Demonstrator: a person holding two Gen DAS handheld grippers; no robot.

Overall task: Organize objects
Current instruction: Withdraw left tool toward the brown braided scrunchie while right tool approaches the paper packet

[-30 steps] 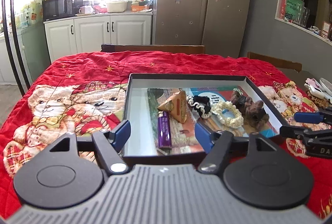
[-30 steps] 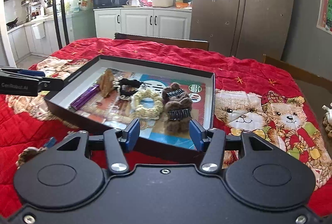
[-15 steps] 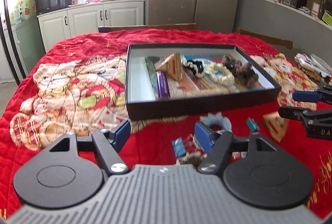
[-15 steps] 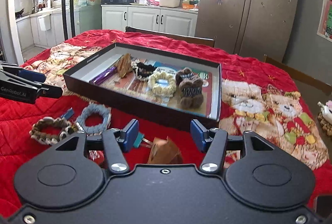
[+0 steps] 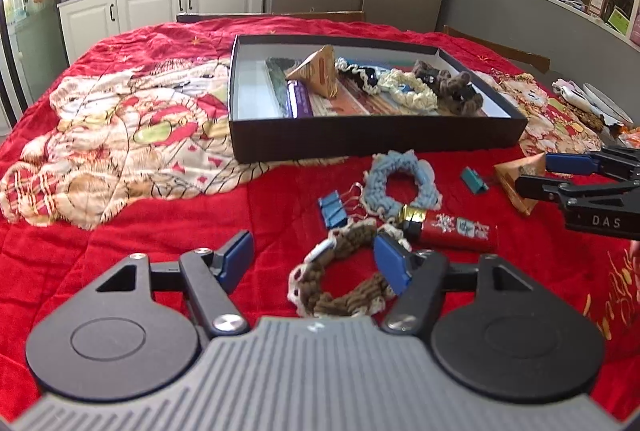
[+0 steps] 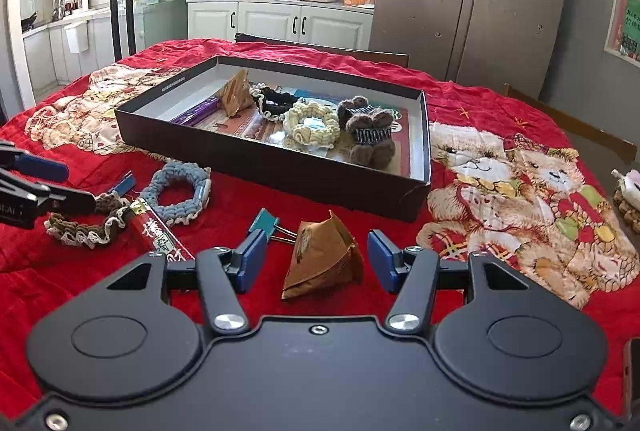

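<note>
A black box point(image 5: 376, 141) point(image 6: 256, 161) on the red blanket holds a brown paper pyramid, a purple lighter, scrunchies and brown hair clips. In front of it lie a brown scrunchie point(image 5: 340, 283) point(image 6: 80, 227), a blue scrunchie point(image 5: 400, 187) point(image 6: 176, 195), a red lighter point(image 5: 452, 227) point(image 6: 160, 231), blue binder clips point(image 5: 332, 209) and a teal clip point(image 5: 474, 180) point(image 6: 266, 221). My left gripper point(image 5: 316, 263) is open over the brown scrunchie. My right gripper point(image 6: 316, 259) is open around a brown paper pyramid point(image 6: 324, 255) point(image 5: 516, 183).
The red bear-print blanket point(image 5: 120, 135) covers the whole table. Small items lie at the far right edge point(image 5: 580, 103). Chair backs point(image 6: 320, 45) stand behind the table. Kitchen cabinets and a fridge are beyond.
Both grippers have pulled back from the box toward the near edge and lowered. The loose items in front of the box have come into view between the fingers.
</note>
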